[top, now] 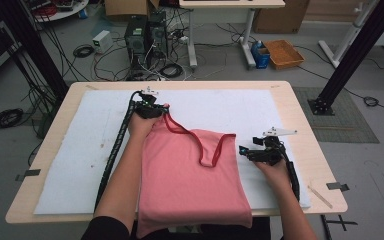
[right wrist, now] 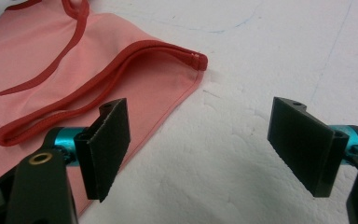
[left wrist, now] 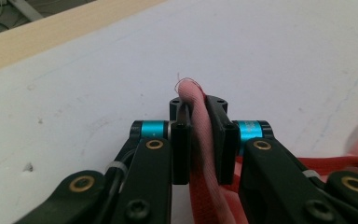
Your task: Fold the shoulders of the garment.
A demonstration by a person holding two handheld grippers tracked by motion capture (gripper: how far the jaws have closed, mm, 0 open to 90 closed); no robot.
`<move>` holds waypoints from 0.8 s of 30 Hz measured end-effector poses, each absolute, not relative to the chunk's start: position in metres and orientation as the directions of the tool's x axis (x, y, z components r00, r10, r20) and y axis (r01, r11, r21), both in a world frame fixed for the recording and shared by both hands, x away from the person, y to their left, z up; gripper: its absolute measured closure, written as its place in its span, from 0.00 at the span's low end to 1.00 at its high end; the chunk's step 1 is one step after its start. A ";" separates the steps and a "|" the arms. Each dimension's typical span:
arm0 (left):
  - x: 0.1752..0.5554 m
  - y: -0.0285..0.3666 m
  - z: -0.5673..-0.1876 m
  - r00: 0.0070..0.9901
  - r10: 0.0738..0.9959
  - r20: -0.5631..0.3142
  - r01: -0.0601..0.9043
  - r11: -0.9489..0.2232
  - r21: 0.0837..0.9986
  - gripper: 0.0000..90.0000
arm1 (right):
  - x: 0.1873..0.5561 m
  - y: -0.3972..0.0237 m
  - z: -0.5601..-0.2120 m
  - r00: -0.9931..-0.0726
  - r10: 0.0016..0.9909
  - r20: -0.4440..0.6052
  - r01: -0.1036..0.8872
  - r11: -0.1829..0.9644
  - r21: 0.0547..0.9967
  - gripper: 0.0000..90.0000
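Two grippers: one's already committed, the other is waiting, so you're about halfway into the pickup.

Garment: pink tank top with dark red trim, lying flat on the white mat that covers the desk; its hem hangs off the desk edge nearest you, straps at the far end.

Left gripper: sits at the top's far-left corner. In the left gripper view your jaws are squeezed down on a bunched fold of the pink fabric, with a bit of cloth poking out past the tips. That's a solid pinch by the look of it.

Right gripper: parked just off the top's right edge, near the far-right shoulder corner. Jaws are spread wide in the right gripper view, nothing between them, just bare mat underneath. One pad hangs over the fabric's side edge, the other is well clear of it.

Step in hand: I'd call it grabbing both shoulders so you can lift or fold the top; left side done, right side not yet.

Next move: slide your right gripper forward to that red-trimmed corner, get one jaw under or around the seam, then close. Keep low so you catch both layers.

Watch out: the neckline loop is lying loose toward the right shoulder, don't snag it instead.
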State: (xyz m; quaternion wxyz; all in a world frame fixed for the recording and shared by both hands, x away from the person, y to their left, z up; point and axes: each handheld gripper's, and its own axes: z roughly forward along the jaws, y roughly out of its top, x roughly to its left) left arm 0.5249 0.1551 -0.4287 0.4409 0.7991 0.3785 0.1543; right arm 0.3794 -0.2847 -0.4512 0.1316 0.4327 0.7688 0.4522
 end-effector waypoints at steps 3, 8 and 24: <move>0.513 0.159 -0.419 0.677 0.730 -0.095 0.449 -0.308 0.839 0.89 | 0.379 -0.284 -0.451 -0.592 0.785 0.185 0.545 0.220 0.809 0.23; 0.495 0.164 -0.413 0.687 0.721 -0.089 0.413 -0.286 0.865 0.89 | 0.379 -0.283 -0.451 -0.594 0.785 0.178 0.541 0.227 0.810 0.23; 0.421 0.170 -0.409 0.738 0.672 -0.064 0.311 -0.254 0.916 0.89 | 0.379 -0.283 -0.451 -0.589 0.789 0.172 0.547 0.232 0.805 0.23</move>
